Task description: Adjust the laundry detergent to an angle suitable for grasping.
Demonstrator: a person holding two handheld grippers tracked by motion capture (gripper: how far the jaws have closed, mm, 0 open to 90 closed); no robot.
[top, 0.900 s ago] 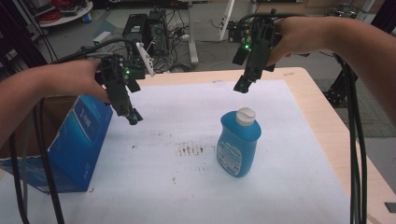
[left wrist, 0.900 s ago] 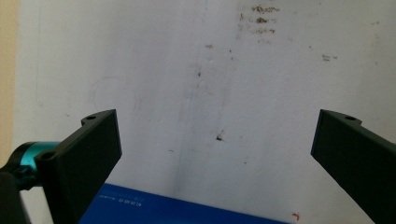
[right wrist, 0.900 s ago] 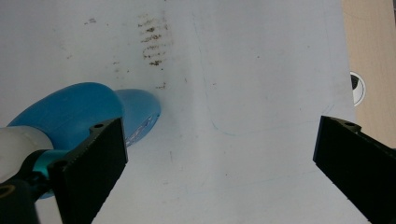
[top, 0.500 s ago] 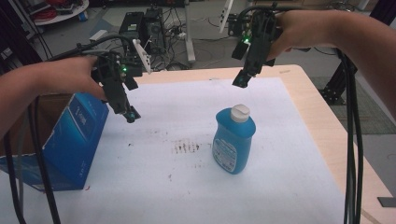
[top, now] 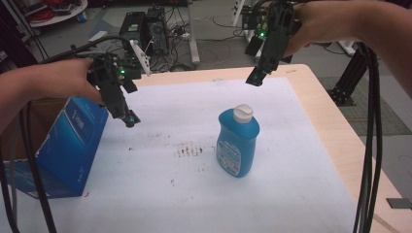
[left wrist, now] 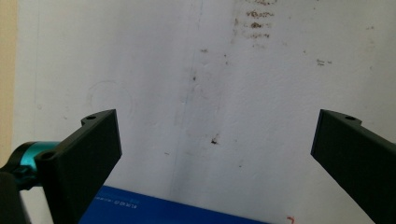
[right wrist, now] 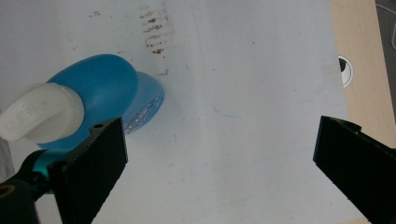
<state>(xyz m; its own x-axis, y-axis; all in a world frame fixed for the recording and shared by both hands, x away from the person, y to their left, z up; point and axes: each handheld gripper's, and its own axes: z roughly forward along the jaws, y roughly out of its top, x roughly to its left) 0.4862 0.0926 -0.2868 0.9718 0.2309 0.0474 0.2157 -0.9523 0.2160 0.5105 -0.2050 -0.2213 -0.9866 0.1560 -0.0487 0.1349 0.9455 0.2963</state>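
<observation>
My left fingers (left wrist: pixel 100 149) stand wide apart with nothing between them; through the gap I see only the white sheet (left wrist: pixel 261 93) with its brown smudges, and the top edge of the blue box (left wrist: pixel 159 212) at the bottom of the left gripper view. In the high view the left gripper (top: pixel 128 119) hangs above the sheet, pointing down and toward the middle, just beside the box's (top: pixel 73 145) upper corner but not touching it. The box stands tilted at the desk's left edge.

My right fingers (right wrist: pixel 102 154) are also spread wide and hold nothing. In the right gripper view the bottle (right wrist: pixel 100 91) sits left of the gap, its white cap (right wrist: pixel 39 112) beside my left finger, apart from it. From above, the right gripper (top: pixel 254 78) hovers over the far part of the sheet, behind the bottle (top: pixel 238 145) and well above it.

The bottle stands upright near the middle of the sheet, blue with a label on its front. A patch of brown marks (top: pixel 189 150) lies just to its left. The sheet covers most of the desk (top: pixel 335 131), whose bare wood shows along the right side. Cables trail from both grippers toward me
</observation>
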